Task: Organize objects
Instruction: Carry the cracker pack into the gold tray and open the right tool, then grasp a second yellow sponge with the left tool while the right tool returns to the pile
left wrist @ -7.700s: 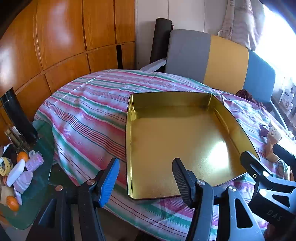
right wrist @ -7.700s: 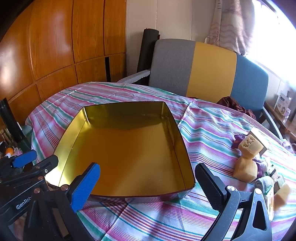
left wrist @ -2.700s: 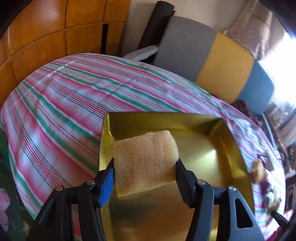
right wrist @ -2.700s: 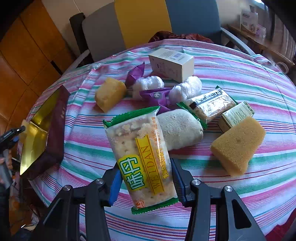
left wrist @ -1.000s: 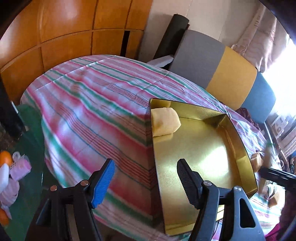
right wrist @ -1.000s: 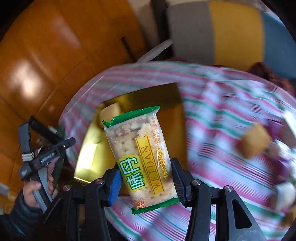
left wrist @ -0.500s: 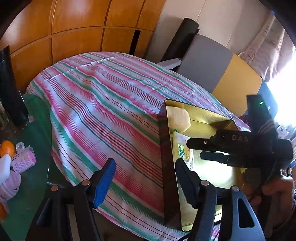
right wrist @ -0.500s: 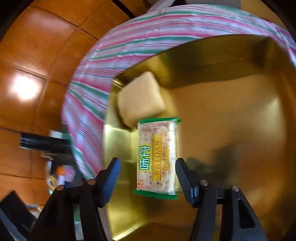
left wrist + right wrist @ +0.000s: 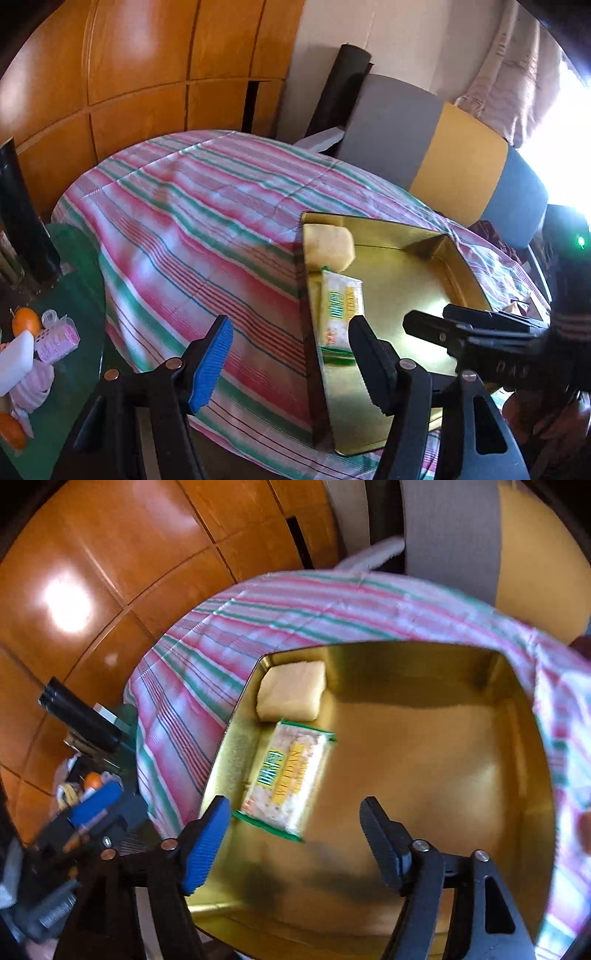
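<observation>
A gold metal tray (image 9: 469, 273) (image 9: 424, 757) lies on the striped tablecloth. Inside it, a yellow sponge (image 9: 328, 243) (image 9: 291, 690) fills the far left corner. A green-edged cracker packet (image 9: 340, 310) (image 9: 288, 775) lies flat just in front of the sponge. My right gripper (image 9: 293, 834) (image 9: 428, 319) hovers over the tray's near part; its jaws are opening and the packet lies free of its pads. My left gripper (image 9: 291, 354) hangs over the tray's left wall and the cloth; its jaws are closing on nothing. In the right wrist view it shows blurred at lower left (image 9: 92, 805).
A chair (image 9: 454, 166) with a grey, yellow and blue back stands behind the table. A green glass side table (image 9: 74, 295) at lower left carries oranges, hair rollers and a white bottle. Wooden wall panels (image 9: 147, 74) rise behind. A person's hand (image 9: 554, 417) holds the right gripper.
The right gripper carried the cracker packet over the tray, let it go beside the sponge and drew back with its jaws spreading. The left gripper stayed by the tray's left side.
</observation>
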Demonstrator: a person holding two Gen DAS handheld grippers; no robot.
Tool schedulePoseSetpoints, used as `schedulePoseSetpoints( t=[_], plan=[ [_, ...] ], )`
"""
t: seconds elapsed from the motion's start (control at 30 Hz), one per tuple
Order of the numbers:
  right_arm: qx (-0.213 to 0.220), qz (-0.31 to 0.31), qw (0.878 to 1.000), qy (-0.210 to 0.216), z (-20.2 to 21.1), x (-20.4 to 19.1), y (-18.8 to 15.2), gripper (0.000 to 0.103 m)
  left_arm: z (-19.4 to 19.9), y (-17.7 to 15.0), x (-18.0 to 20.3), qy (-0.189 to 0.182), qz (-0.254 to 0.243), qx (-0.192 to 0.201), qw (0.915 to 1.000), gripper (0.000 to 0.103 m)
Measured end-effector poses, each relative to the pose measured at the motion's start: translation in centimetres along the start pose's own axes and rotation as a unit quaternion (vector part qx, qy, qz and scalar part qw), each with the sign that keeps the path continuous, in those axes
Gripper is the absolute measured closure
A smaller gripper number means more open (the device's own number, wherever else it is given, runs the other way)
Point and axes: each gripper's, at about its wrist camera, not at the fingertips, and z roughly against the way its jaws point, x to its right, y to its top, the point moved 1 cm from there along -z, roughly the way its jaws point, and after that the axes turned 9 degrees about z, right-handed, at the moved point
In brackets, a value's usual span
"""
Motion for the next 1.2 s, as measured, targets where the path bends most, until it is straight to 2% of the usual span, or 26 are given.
schedulePoseSetpoints(
  t=[0.43,0.63,0.8,1.0,1.1,1.2],
  plan=[
    [0.065,-0.003,0.995,-0.07,7.0,3.7,-4.3,0.021,1.3,-2.4,6.5,-0.023,-0.082,0.004,0.9964,0.038],
    [0.085,-0.026,0.99,-0.11,10.6,7.4,-6.5,0.019,1.1,-3.5,9.6,-0.044,-0.115,-0.01,0.9923,0.038],
    [0.09,-0.057,0.981,-0.159,14.0,12.3,-8.9,0.017,0.1,-4.4,12.4,-0.065,-0.139,-0.04,0.9873,0.038],
    [0.094,-0.127,0.96,-0.23,18.8,19.9,-13.0,0.015,-0.1,-5.8,16.6,-0.1,-0.182,-0.056,0.9766,0.038],
    [0.101,-0.175,0.944,-0.262,21.2,24.0,-15.3,0.015,0.0,-6.1,19.1,-0.118,-0.199,-0.058,0.9712,0.039],
    [0.11,-0.224,0.922,-0.295,23.2,28.0,-17.6,0.015,-0.1,-6.6,22.1,-0.131,-0.226,-0.056,0.9637,0.039]
  ],
)
